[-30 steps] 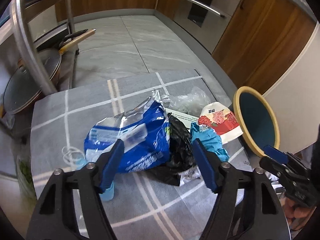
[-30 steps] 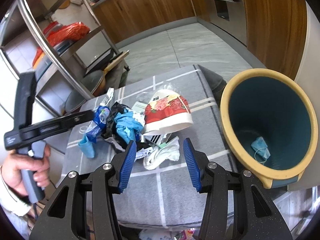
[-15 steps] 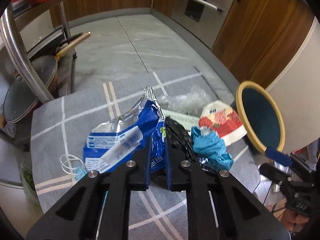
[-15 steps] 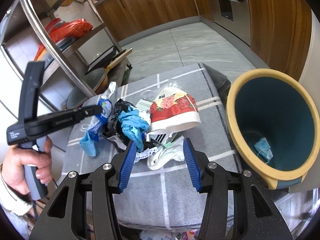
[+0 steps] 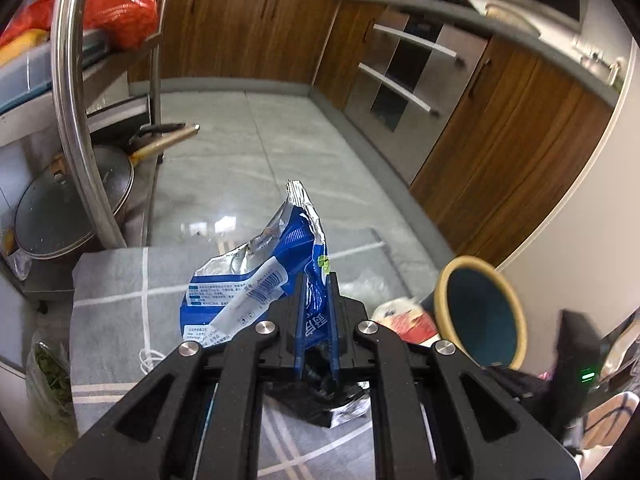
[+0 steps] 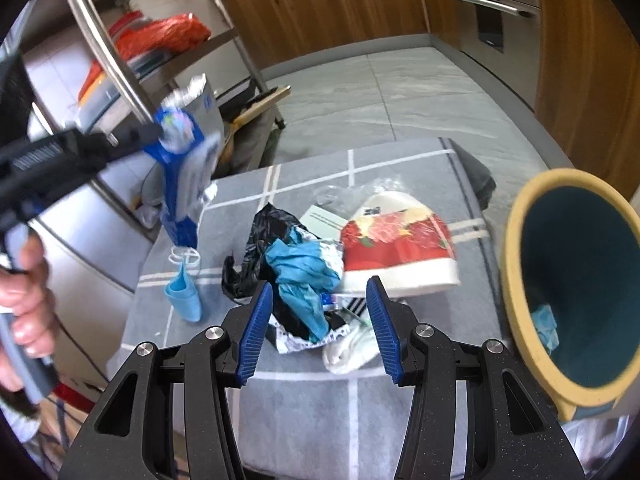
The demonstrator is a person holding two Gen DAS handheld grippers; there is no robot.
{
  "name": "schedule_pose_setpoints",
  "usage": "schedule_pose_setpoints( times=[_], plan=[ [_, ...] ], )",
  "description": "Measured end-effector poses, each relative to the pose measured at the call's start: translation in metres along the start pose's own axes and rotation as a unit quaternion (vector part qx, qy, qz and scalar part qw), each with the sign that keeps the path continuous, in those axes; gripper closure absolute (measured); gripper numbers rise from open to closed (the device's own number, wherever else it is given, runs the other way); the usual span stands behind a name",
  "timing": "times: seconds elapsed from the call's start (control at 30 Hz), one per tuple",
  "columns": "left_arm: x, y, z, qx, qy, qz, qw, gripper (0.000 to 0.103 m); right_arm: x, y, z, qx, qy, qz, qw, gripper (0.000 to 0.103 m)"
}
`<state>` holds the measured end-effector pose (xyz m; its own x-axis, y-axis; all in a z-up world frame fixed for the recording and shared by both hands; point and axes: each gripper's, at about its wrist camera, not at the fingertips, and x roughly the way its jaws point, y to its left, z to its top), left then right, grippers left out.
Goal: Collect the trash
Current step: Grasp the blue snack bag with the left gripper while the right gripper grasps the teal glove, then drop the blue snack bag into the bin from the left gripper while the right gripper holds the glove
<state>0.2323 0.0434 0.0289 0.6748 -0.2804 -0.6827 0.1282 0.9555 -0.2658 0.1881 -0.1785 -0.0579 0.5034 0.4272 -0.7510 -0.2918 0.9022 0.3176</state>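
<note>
Left wrist view: my left hand-held gripper [image 5: 316, 304] is pinching the blue foil wrapper [image 5: 260, 280], lifted off the grey checked counter [image 5: 112, 280]; transport step, next I judge it must swing right to the yellow-rimmed bin [image 5: 480, 312] and let go. Right wrist view: my right hand-held gripper [image 6: 320, 328] is spread, empty, above the near edge of the trash pile [image 6: 304, 276], bin [image 6: 516, 248] at far right, wrapper [image 6: 188, 156] held high at left.

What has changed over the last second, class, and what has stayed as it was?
The left gripper closed on the blue foil bag and lifted it off the pile. The right gripper stays open over the teal glove; the floral paper cup and bin have not moved.
</note>
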Motion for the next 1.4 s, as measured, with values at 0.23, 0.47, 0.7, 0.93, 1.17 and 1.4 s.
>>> schedule_pose_setpoints(
  times=[0.23,0.47,0.7,0.93,1.17,1.4],
  plan=[
    [-0.021,-0.013,0.008,-0.006,-0.034,-0.038,0.9987,0.095,0.025,0.004,-0.003,-0.017,0.036,-0.009,0.999,0.071],
    [-0.031,-0.027,0.011,-0.004,-0.049,-0.055,0.9972,0.095,0.014,0.005,-0.007,-0.011,0.02,0.009,1.0,0.084],
    [-0.044,-0.039,0.014,-0.001,-0.067,-0.069,0.9954,0.095,-0.018,0.004,-0.002,-0.007,-0.016,0.016,1.0,0.084],
    [-0.05,-0.057,0.017,0.007,-0.074,-0.084,0.9937,0.095,-0.047,-0.008,-0.007,0.003,-0.037,0.01,0.999,0.084],
    [-0.05,-0.067,0.02,-0.009,-0.072,-0.119,0.9903,0.095,-0.075,-0.028,-0.015,0.024,-0.058,0.002,0.998,0.084],
    [-0.046,-0.082,0.021,-0.019,-0.065,-0.158,0.9851,0.095,-0.1,-0.056,-0.023,0.052,-0.078,-0.014,0.995,0.084]
  ],
)
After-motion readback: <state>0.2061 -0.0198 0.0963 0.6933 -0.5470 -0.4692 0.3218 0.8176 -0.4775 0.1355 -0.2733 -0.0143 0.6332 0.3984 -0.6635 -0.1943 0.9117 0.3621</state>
